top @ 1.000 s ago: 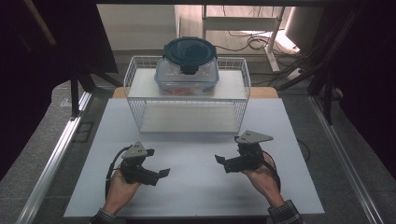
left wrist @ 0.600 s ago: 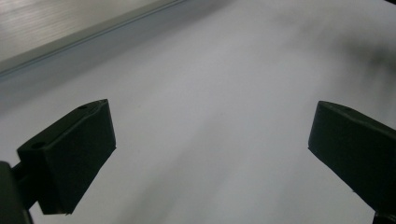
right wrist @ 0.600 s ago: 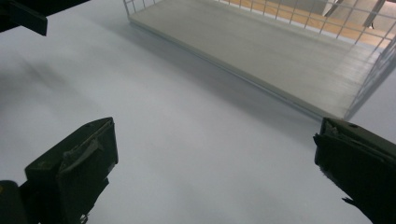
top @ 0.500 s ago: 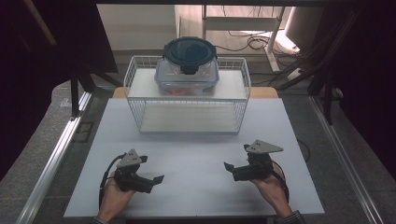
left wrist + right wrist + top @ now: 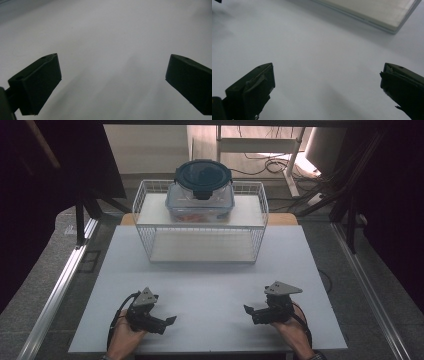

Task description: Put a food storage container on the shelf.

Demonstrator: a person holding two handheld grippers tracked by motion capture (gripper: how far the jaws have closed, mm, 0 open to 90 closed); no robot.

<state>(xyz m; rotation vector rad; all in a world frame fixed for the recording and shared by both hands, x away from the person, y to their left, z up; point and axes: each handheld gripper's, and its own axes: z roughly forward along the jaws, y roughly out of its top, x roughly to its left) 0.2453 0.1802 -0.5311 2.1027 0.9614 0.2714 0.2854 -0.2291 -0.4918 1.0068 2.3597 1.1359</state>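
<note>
Left gripper (image 5: pixel 170 321): it rests low over the near edge of the white table (image 5: pixel 210 290), well in front of the wire basket and toward its left corner. In the left gripper view its jaws stand wide apart, and between them is only the bare table surface.
Right gripper (image 5: pixel 248 310): it also sits near the front edge of the table, well in front of the basket and toward its right corner. In the right gripper view the jaws are spread wide and hold nothing.
Hands: the left hand (image 5: pixel 122 340) and the right hand (image 5: pixel 295 332) come in from the near side, each one behind its gripper.
Wire basket (image 5: pixel 150 237): white, it stands at the far middle of the table, well apart from both grippers.
Container (image 5: pixel 200 202): clear plastic, it stands on the upper shelf of the basket, at the middle.
Lid (image 5: pixel 202 175): dark blue, round, it sits closed on the container.
Content: something orange shows through the wall of the container; I cannot tell what it is.
</note>
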